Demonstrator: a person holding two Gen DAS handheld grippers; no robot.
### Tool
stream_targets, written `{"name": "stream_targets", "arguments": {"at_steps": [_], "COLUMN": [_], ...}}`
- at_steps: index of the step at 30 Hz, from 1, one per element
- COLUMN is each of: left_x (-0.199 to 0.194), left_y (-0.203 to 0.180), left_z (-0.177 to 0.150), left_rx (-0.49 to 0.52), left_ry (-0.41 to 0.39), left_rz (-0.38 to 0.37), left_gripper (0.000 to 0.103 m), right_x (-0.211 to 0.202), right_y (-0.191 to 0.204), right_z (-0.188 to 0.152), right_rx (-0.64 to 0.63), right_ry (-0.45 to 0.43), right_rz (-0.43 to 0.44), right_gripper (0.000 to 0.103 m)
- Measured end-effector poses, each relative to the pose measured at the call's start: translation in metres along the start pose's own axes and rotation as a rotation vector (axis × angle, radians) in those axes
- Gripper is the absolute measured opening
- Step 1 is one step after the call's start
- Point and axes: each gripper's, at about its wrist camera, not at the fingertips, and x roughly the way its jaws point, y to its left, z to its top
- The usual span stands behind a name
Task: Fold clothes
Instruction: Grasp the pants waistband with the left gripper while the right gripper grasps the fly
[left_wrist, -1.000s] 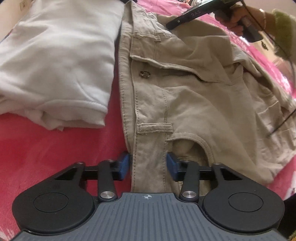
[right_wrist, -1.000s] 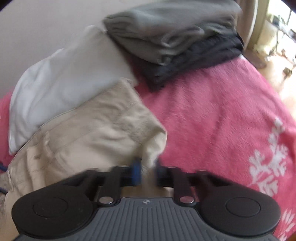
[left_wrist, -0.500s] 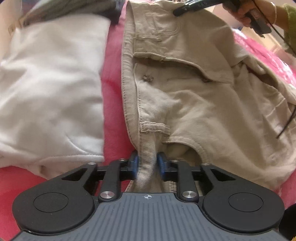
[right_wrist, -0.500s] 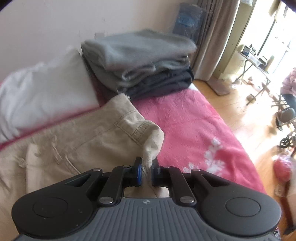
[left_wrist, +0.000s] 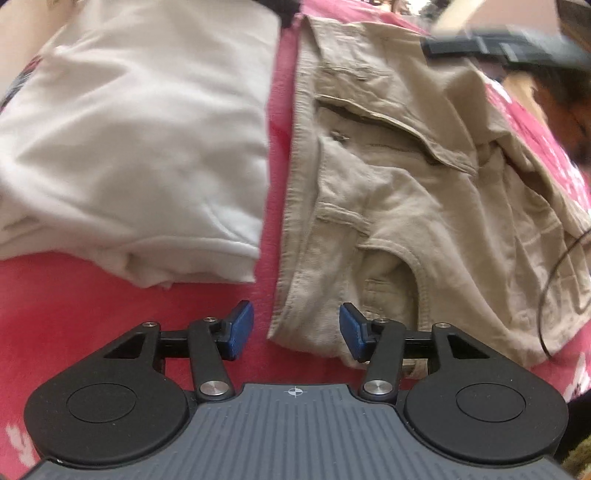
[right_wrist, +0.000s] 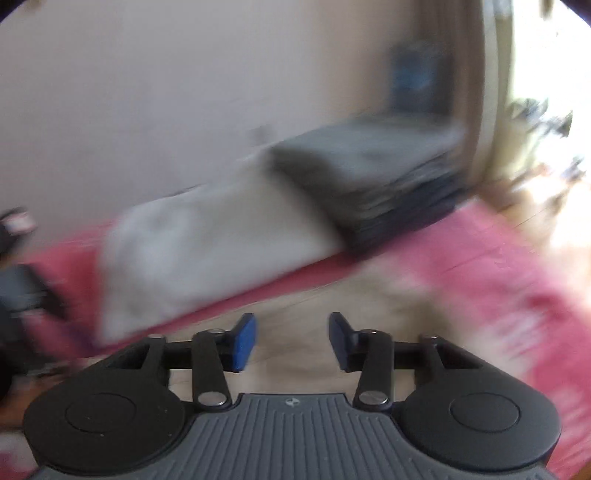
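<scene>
A: Both grippers letting go here. The left gripper (left_wrist: 296, 326) has its jaws spreading, blue pads apart, and the corner of the khaki trousers (left_wrist: 399, 192) lies between them on the pink bedspread (left_wrist: 122, 306) with neither pad pressing on it.

B: And the right gripper (right_wrist: 291, 341)?

A: Jaws opening too, nothing pinched. That view is badly smeared, but there is tan cloth below the pads and no fold caught between them. From the left camera you can see it blurred above the far end of the trousers.

B: So the trousers sit flat on the bed, just beside the folded white garment (left_wrist: 140, 140). What worries you?

A: The fold itself. The fabric looks bunched around the pocket opening and the right side is rumpled, so I'd judge the layers may slump or spring open now that nothing pins them.

B: Snagging?

A: That's my other one. The waistband corner is right between the left pads, so a pull-away that drags low could catch the hem and tow it out of line.

B: And the neighbours?

A: The white garment is close, and the grey and dark stack (right_wrist: 373, 173) sits behind it. A careless sweep could nudge either.
</scene>
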Motion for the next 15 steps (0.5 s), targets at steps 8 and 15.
{"name": "stream_targets", "arguments": {"at_steps": [8, 15], "left_x": [-0.004, 0.009], "left_y": [-0.021, -0.021], "left_z": [0.002, -0.001], "left_rx": [0.158, 0.121], "left_ry": [-0.079, -0.076], "left_rz": [0.013, 0.017], "left_gripper": [0.043, 0.036], "right_x": [0.061, 0.061], "right_y": [0.043, 0.06], "right_z": [-0.036, -0.028], "right_rx": [-0.012, -0.04], "right_ry": [0.161, 0.138], "right_rz": [0.021, 0.103], "right_gripper": [0.021, 0.023]}}
